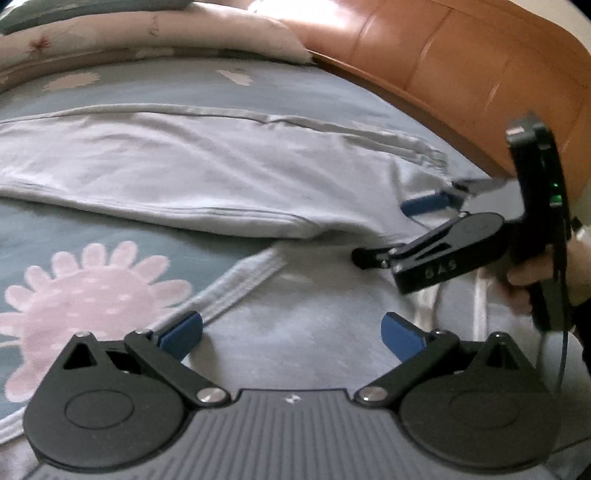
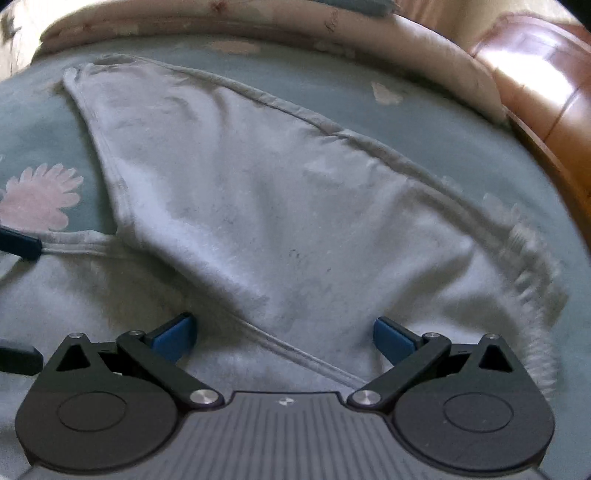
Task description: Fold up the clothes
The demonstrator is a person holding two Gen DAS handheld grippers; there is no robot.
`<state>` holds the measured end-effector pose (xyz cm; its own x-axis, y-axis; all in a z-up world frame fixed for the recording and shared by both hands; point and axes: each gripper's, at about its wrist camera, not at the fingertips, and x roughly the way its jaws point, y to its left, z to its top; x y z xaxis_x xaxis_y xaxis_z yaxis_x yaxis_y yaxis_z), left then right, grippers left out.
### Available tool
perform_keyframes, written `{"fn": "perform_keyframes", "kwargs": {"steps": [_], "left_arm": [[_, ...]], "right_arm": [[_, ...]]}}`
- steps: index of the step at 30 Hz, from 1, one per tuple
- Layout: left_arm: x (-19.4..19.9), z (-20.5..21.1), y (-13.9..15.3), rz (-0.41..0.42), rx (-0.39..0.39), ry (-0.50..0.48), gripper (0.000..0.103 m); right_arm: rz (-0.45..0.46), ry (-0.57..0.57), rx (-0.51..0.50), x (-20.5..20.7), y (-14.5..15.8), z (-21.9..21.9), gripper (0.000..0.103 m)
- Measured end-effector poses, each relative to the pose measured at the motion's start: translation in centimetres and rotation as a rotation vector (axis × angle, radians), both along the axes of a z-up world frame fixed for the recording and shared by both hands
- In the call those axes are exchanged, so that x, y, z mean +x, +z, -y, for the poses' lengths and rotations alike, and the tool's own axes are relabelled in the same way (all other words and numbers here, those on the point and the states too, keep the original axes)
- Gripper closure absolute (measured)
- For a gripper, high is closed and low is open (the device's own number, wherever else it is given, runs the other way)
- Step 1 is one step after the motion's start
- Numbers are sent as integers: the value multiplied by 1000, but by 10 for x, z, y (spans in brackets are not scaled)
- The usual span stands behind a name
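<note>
A pair of light grey trousers (image 1: 192, 162) lies on a bed covered by a blue-grey sheet (image 1: 122, 229) printed with pink flowers (image 1: 92, 295). One leg stretches flat across the sheet toward the left in the left wrist view, its side seam running along the far edge; the ribbed waistband (image 2: 532, 258) lies bunched at the right in the right wrist view, near the brown padded bed frame (image 1: 461, 66). A folded-over hem band (image 1: 243, 284) crosses the sheet just beyond the left tool's left finger. A pale floral pillow (image 1: 155, 33) lies along the far edge of the bed.

The left tool (image 1: 291, 334) hovers low over the grey fabric with its blue pads (image 1: 183, 332) spread wide apart and nothing between them. The right tool (image 2: 282, 334) is likewise released, its blue-padded fingers (image 2: 391, 338) set far apart on either side of a seam in the trousers, just above the cloth; whether the pads touch the fabric cannot be told. In the left wrist view the right tool (image 1: 402, 230) appears from the side, pointing left over the trousers near the waistband, with a person's hand (image 1: 524, 284) gripping its handle at the right edge. Motion blur softens the cloth around its tips.
</note>
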<state>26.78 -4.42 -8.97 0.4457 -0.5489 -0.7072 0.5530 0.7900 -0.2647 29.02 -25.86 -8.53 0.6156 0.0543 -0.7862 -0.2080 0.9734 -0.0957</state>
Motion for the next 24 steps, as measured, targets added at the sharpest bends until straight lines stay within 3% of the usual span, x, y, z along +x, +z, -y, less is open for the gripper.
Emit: {"fn": "perform_keyframes", "kwargs": {"steps": [4, 9, 14, 18, 24], "left_arm": [[5, -12, 3, 3, -5, 55, 1], [7, -18, 8, 8, -31, 63, 1], [-2, -13, 15, 41, -29, 27, 1], [-12, -4, 21, 69, -46, -24, 1], [-19, 11, 14, 36, -59, -106, 1]], "right_arm": [[1, -49, 46, 0, 9, 3, 0], [33, 48, 22, -46, 32, -11, 0], [-28, 136, -19, -79, 17, -39, 0], [-7, 85, 12, -82, 4, -45, 0], [-23, 61, 14, -88, 5, -44, 0]]}}
